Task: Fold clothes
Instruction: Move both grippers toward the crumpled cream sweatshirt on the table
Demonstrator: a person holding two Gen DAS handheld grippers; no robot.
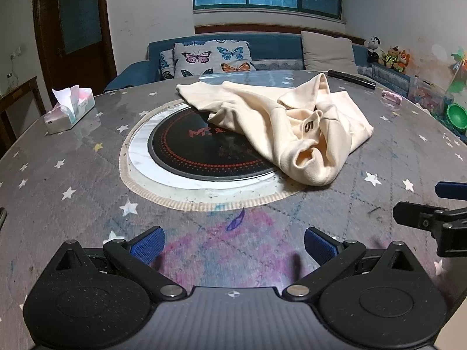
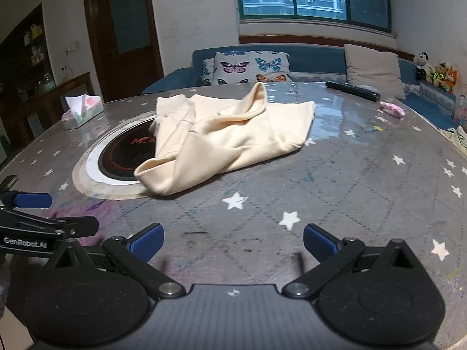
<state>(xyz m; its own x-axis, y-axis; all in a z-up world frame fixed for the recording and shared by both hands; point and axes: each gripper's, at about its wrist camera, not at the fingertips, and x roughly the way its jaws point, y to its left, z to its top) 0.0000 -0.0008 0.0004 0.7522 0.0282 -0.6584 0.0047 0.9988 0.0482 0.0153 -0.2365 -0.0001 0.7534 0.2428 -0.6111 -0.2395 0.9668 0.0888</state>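
At the far left of the round table (image 1: 87, 204), near its rim, sits a tissue box (image 1: 69, 110) with a white sheet sticking up. Right of it, the table's middle holds a black round cooktop (image 1: 186, 148) ringed in white, with red dots and red lettering. The cream garment (image 1: 280, 122) lies crumpled, spilling from the cooktop's right half onto the star-printed cloth; a sleeve cuff opens toward the cameras and a small tag reads 5. In the right wrist view the garment (image 2: 230, 137) shows a raised peak at its far side. Behind it, near the far rim, lies a long black remote (image 2: 353, 91), and further right a small pink object (image 2: 392, 108). A blue sofa with a butterfly cushion (image 1: 213, 58) stands beyond the table, with plush toys (image 1: 392, 55) on the right.

The left gripper (image 1: 233, 245) hovers over bare cloth at the near rim, its 2 blue-padded fingers spread wide, holding nothing, well short of the garment. The right gripper (image 2: 233, 243) is just beside it, likewise spread and empty. Nothing lies between either gripper and the garment.
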